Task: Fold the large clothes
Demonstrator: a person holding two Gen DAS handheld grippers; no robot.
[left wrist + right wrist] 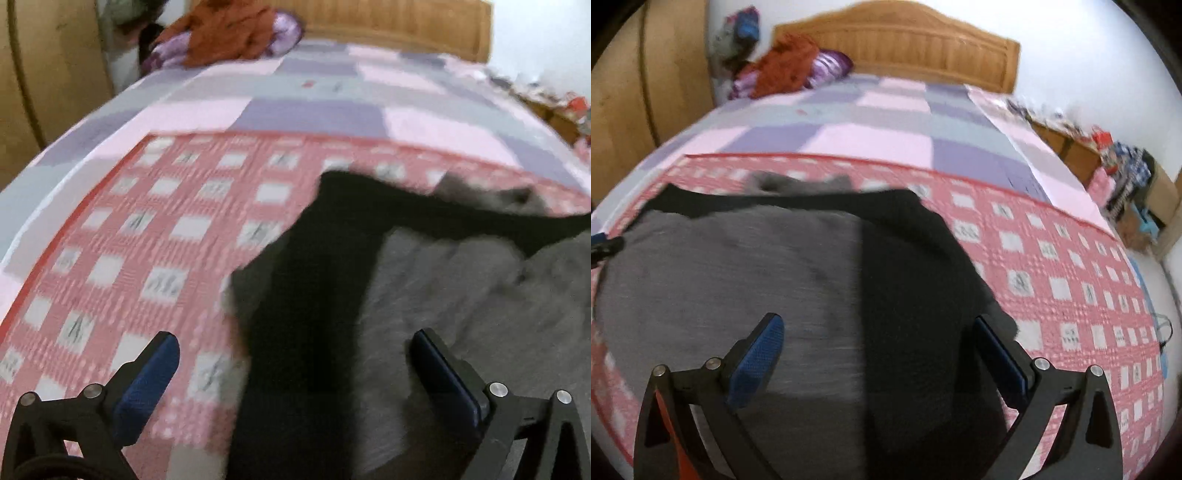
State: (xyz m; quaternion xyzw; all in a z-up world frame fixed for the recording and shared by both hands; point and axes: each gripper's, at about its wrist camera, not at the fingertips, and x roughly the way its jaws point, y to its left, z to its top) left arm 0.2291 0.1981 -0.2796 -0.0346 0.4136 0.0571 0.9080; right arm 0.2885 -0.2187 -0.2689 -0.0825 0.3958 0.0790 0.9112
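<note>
Right wrist cam is pretty blurry here. The right gripper (879,354), black arms with blue textured pads, has its jaws spread wide with nothing pinched between them. Under it lies a big grey and black fabric garment (798,266), spread on a red and white checked woven mat (1071,266). That mat sits on a pink, purple and grey patchwork bedsheet (871,136). At the far end is a wooden headboard (908,40), with a crumpled rust-orange cloth (786,62) and a shiny purple striped pillow (831,64) beside it. At the left edge, a bit of the other black gripper (605,245) touches the garment's edge.
</note>
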